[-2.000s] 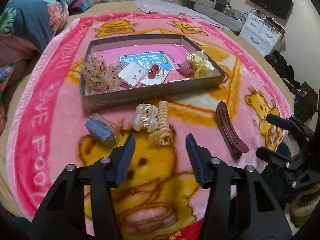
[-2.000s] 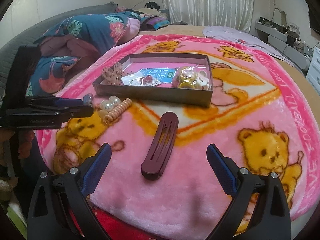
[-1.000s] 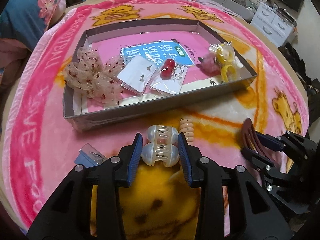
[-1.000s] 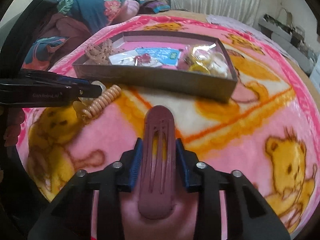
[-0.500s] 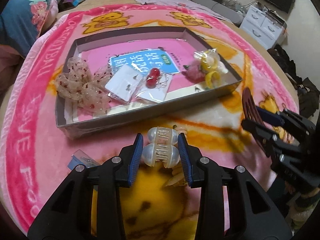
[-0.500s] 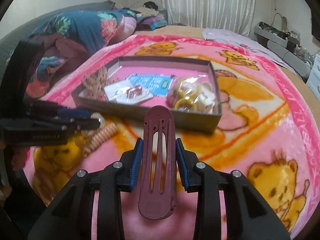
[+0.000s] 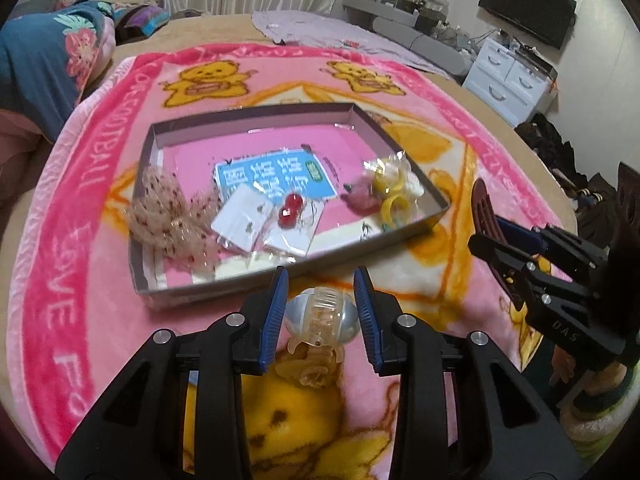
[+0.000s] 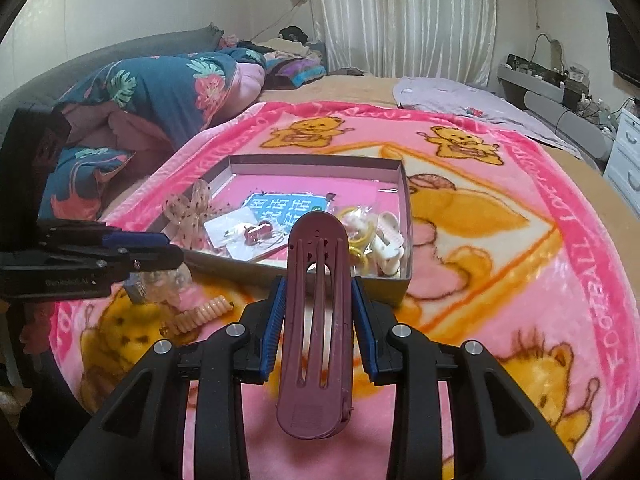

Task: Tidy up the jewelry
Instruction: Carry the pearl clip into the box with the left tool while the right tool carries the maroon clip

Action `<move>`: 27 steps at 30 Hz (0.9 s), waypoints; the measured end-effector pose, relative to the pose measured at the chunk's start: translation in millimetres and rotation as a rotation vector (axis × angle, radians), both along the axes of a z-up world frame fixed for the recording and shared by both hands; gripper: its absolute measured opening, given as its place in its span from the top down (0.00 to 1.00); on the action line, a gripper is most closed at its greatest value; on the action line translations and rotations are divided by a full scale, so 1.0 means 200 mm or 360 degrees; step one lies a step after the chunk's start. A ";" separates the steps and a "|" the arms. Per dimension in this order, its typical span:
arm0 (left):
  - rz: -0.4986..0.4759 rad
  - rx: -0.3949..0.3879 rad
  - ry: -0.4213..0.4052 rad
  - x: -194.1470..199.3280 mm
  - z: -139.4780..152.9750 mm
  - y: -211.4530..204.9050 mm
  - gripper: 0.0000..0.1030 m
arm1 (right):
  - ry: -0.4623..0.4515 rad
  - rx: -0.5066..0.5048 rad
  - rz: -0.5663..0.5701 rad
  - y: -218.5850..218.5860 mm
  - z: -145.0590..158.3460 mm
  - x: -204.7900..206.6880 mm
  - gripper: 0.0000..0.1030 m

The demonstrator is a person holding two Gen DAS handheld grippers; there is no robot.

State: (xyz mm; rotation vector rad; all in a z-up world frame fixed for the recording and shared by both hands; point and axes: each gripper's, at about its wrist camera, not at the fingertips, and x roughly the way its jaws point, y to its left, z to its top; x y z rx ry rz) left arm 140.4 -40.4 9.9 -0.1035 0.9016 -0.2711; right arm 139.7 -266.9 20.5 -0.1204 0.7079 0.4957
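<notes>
I hold the pearl claw clip (image 7: pixel 321 317) pinched in my left gripper (image 7: pixel 320 316) and the maroon clip (image 8: pixel 316 320) clamped in my right gripper (image 8: pixel 318 320), both clear of the blanket (image 8: pixel 520 280), so each can go into the tray (image 7: pixel 360 244) just ahead.

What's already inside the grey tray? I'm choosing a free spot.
The grey tray holds a lace bow, blue card, bagged earrings and yellow rings. The floor under them is hidden.
</notes>
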 end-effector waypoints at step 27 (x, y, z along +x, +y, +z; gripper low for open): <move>0.0182 -0.0023 -0.0114 0.22 0.18 0.29 0.75 | -0.0044 0.0019 0.0046 0.16 0.11 0.20 0.70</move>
